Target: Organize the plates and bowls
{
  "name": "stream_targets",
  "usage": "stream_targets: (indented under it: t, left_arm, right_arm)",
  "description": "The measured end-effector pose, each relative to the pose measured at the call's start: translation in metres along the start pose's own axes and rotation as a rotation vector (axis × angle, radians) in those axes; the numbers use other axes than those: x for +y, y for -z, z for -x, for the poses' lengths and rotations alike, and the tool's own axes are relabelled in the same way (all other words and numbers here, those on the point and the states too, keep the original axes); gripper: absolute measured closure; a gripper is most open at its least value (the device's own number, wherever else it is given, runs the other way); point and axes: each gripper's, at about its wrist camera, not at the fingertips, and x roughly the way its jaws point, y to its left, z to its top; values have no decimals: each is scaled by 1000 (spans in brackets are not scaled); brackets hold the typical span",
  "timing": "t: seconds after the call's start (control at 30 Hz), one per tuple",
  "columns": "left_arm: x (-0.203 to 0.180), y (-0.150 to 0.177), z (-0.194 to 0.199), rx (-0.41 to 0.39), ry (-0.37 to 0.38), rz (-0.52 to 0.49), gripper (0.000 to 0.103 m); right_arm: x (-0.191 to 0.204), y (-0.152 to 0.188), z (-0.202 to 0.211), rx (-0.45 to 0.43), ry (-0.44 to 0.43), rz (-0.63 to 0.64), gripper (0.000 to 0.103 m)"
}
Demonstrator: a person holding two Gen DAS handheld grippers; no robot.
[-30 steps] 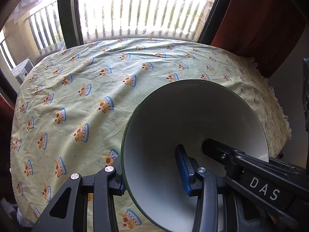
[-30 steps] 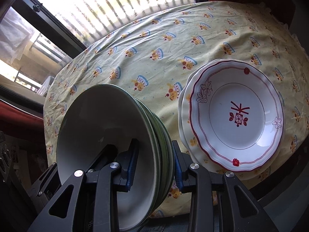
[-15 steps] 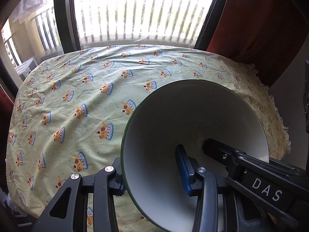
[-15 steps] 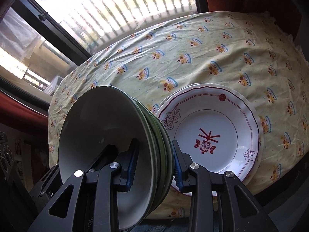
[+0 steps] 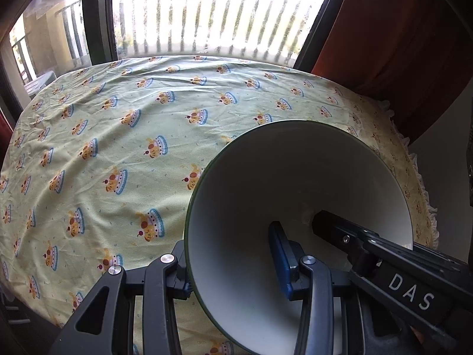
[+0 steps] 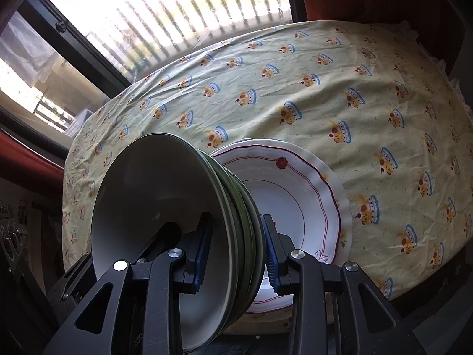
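Backlit window (image 5: 207,14) glares (blown out); corners bend, perhaps slightly soft.

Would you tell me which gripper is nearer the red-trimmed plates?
Right. The right gripper, clamped on the bowl stack, hangs just over the plates. The left gripper grips the same stack from the far side; its view shows no plates.

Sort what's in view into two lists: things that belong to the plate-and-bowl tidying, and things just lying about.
Part of the job:
- stack of green-rimmed bowls, clamped by both the left gripper and right gripper
- red-patterned plates, stacked on the table

Just there:
- cake-print tablecloth
- window
- red curtain
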Motion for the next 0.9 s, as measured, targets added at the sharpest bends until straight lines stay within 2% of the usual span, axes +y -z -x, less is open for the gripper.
stream_targets:
  t: [0.27, 0.4, 0.63, 0.9]
  left_arm:
    - [-10, 10, -19, 50, 10, 68, 62]
    - [-15, 6, -22, 39, -3, 73, 62]
    - [-22, -4, -28, 38, -23, 56, 63]
    - [-39, 0, -28, 30, -61, 9, 62]
  right_arm:
    - [-21, -1, -12, 50, 22, 33, 66]
    - [-27, -7, -16, 55, 17, 40, 66]
    - [-31, -20, -21, 59, 13, 49, 66]
    - [-49, -20, -23, 67, -15, 25, 66]
